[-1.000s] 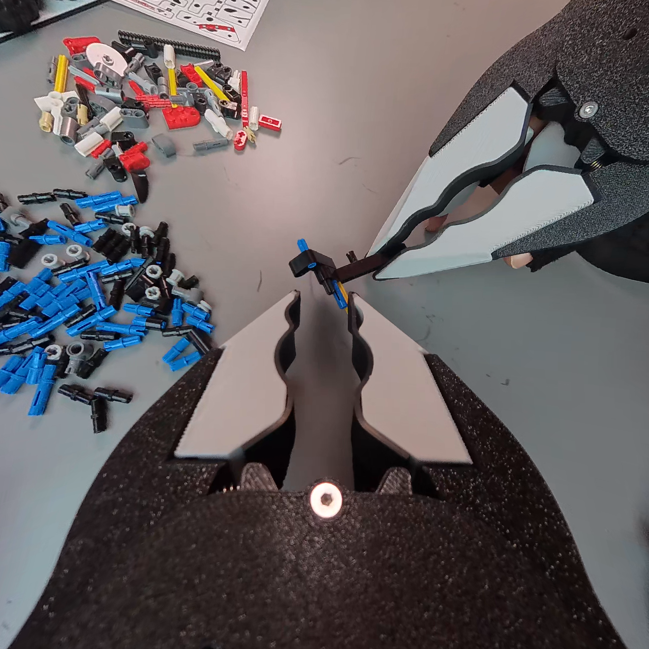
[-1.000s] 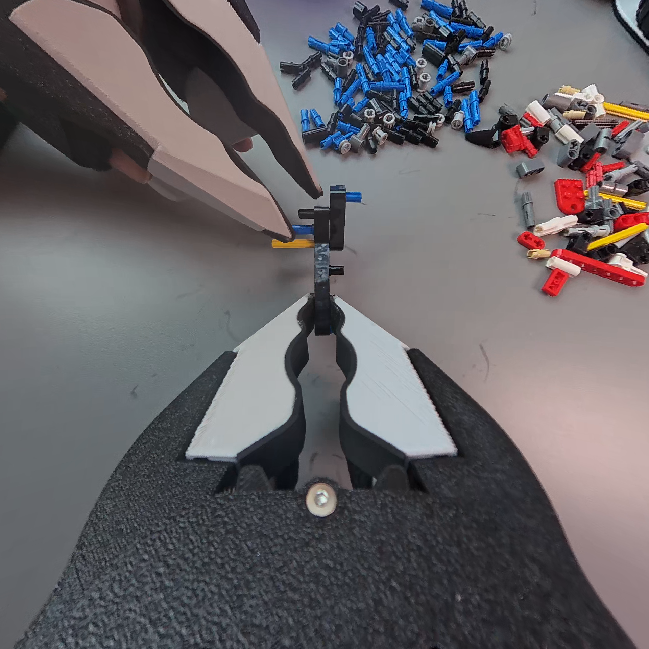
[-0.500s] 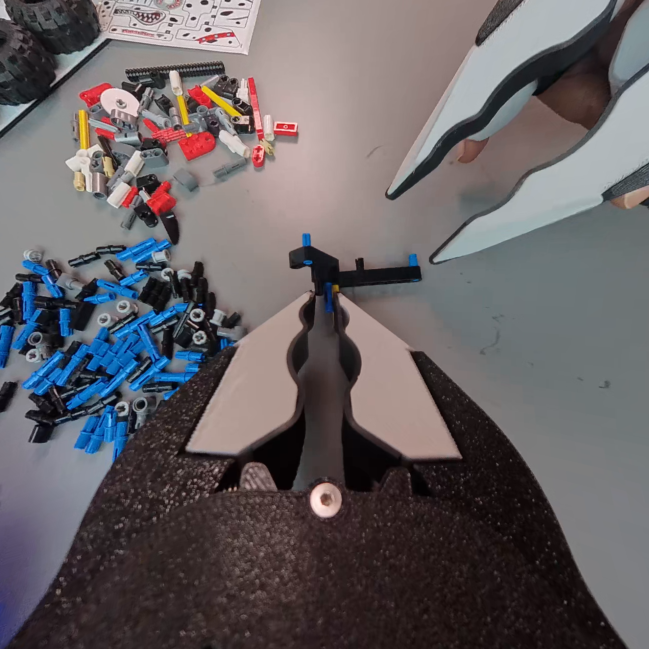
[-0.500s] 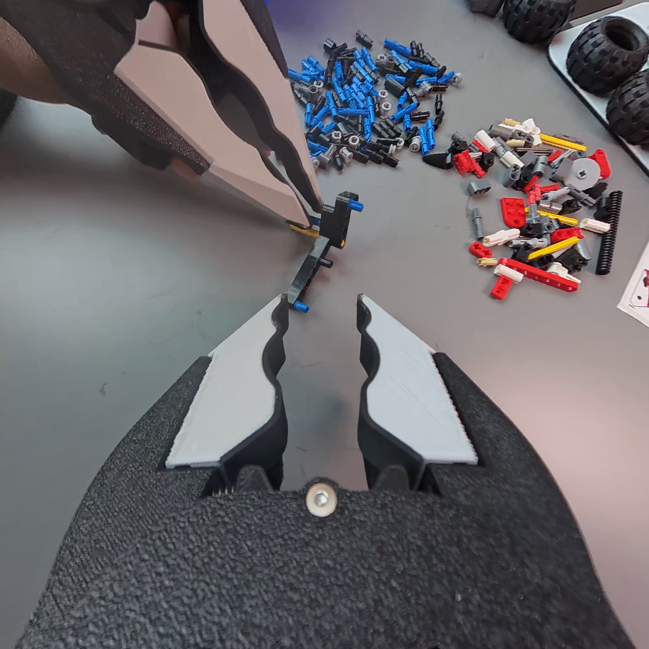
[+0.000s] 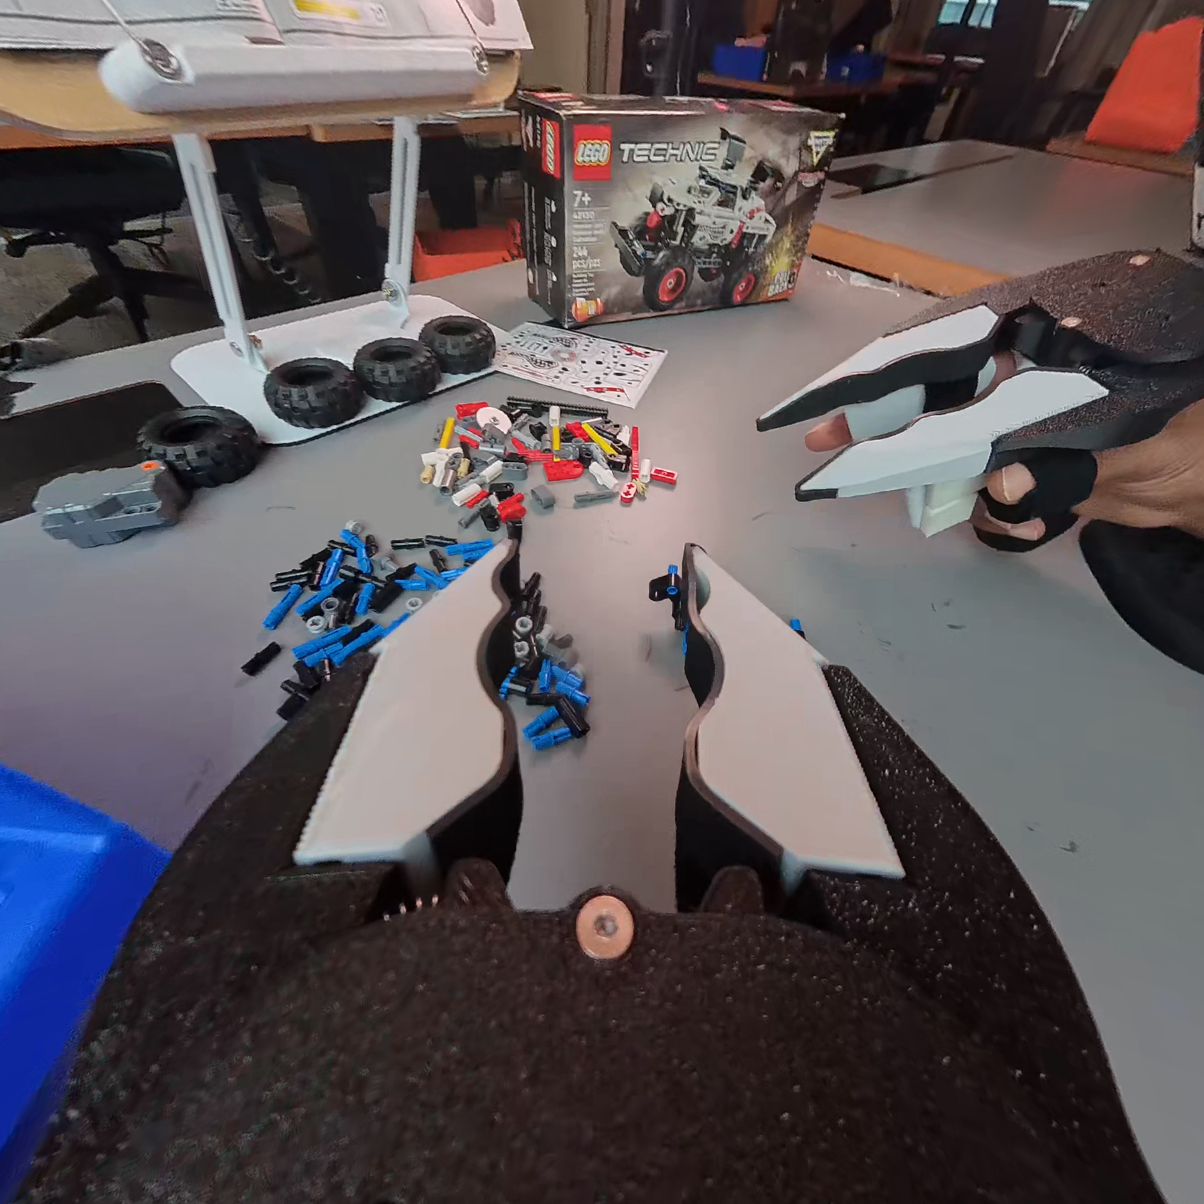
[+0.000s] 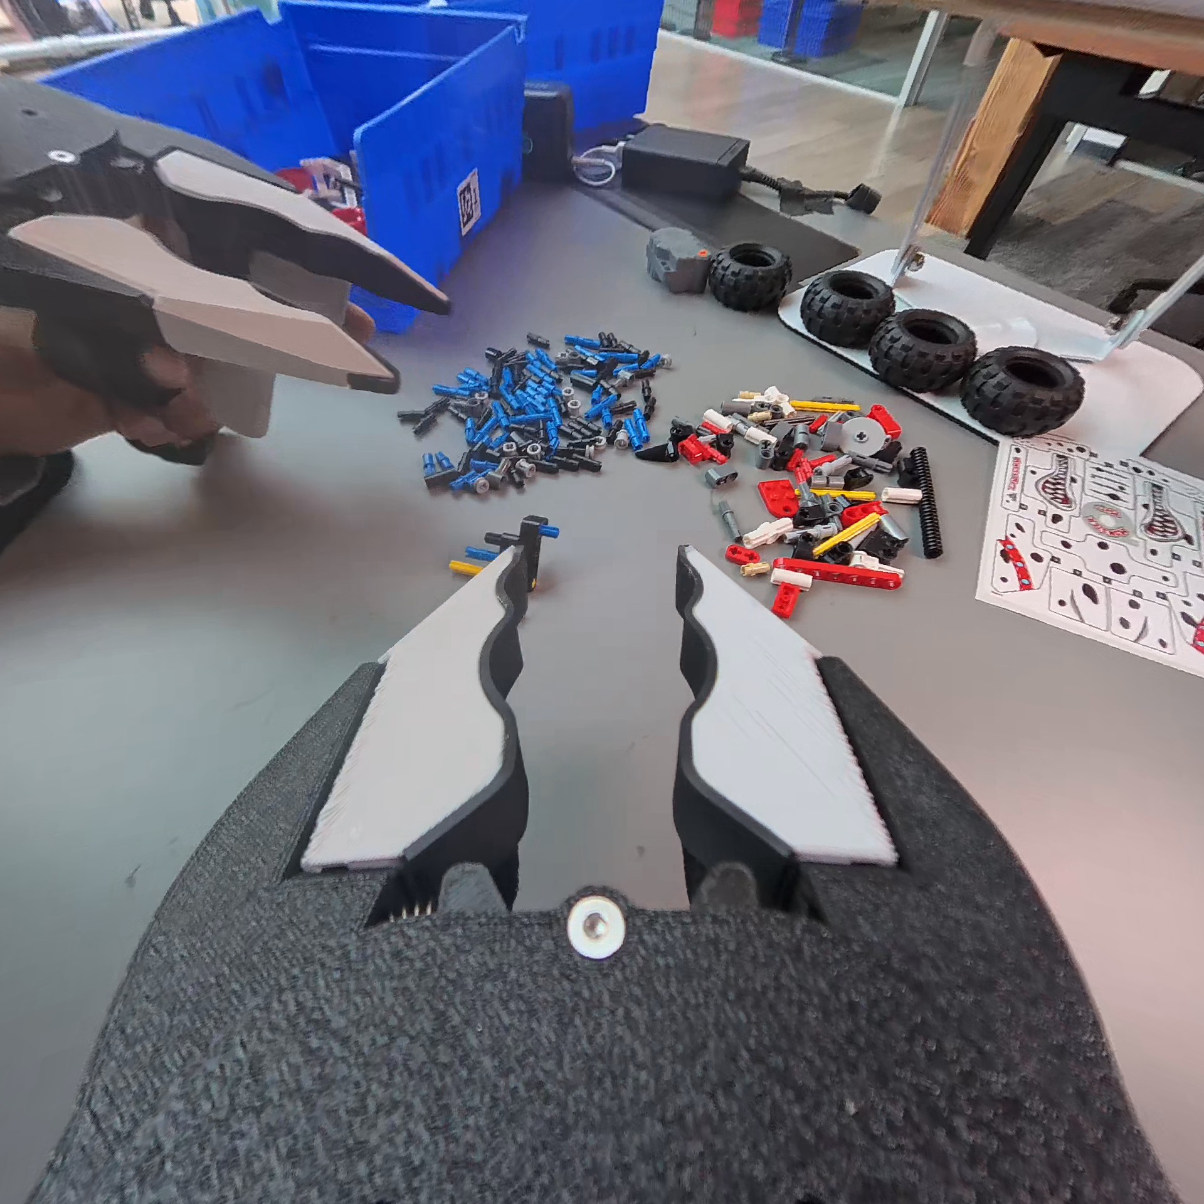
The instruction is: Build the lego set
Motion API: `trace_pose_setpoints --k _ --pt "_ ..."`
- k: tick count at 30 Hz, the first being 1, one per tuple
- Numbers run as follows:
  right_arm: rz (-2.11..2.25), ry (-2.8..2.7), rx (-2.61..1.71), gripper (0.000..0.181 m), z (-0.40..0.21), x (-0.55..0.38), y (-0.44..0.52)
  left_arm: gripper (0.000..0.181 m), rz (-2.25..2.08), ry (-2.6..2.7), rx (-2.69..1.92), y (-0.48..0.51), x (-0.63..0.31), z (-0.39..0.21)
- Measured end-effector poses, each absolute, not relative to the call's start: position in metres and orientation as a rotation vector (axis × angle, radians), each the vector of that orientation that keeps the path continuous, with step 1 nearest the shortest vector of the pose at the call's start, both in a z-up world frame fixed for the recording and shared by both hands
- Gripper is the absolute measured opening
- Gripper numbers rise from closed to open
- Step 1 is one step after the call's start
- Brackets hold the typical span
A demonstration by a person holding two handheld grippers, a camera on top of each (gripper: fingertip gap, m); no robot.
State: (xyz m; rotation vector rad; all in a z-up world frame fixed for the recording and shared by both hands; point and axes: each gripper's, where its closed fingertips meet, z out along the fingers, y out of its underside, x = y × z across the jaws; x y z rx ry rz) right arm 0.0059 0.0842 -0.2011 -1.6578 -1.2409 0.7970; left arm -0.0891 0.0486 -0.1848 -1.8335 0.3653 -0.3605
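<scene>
A small black lego assembly (image 6: 531,541) with blue pins and a yellow axle lies on the grey table (image 6: 195,619). In the right wrist view it sits just beyond my right gripper's (image 6: 598,552) left fingertip. In the left wrist view the assembly (image 5: 668,589) is partly hidden behind my left gripper's (image 5: 599,547) right finger. Both grippers are open, empty and held above the table. The right gripper (image 5: 778,459) shows at the right of the left wrist view. The left gripper (image 6: 420,345) shows at the upper left of the right wrist view.
A pile of blue and black pins (image 6: 534,410) and a mixed pile of red, yellow, grey and white parts (image 6: 821,482) lie beyond the assembly. Black tyres (image 6: 925,352), a sticker sheet (image 6: 1101,541), a grey motor block (image 5: 104,505), the set's box (image 5: 671,208) and blue bins (image 6: 391,130) stand farther back.
The right gripper let go of the assembly, then the left gripper closed on it and let go too. Both grippers have opened and pulled back and up; the assembly now lies on the table.
</scene>
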Motion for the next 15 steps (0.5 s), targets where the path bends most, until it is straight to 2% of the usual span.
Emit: trace_pose_setpoints --k 4,8,15 --pt "0.797 -1.102 -1.626 0.045 -0.190 0.014 0.106 0.059 -0.329 0.241 -1.772 0.047 -0.107 -0.173" --pt "0.774 -0.966 -1.614 0.046 -0.180 0.025 0.125 0.068 -0.306 0.212 -1.808 0.055 -0.111 -0.186" --pt "0.674 -0.873 -1.594 0.056 -0.178 0.040 0.148 0.067 -0.303 0.185 -1.798 0.055 -0.115 -0.184"
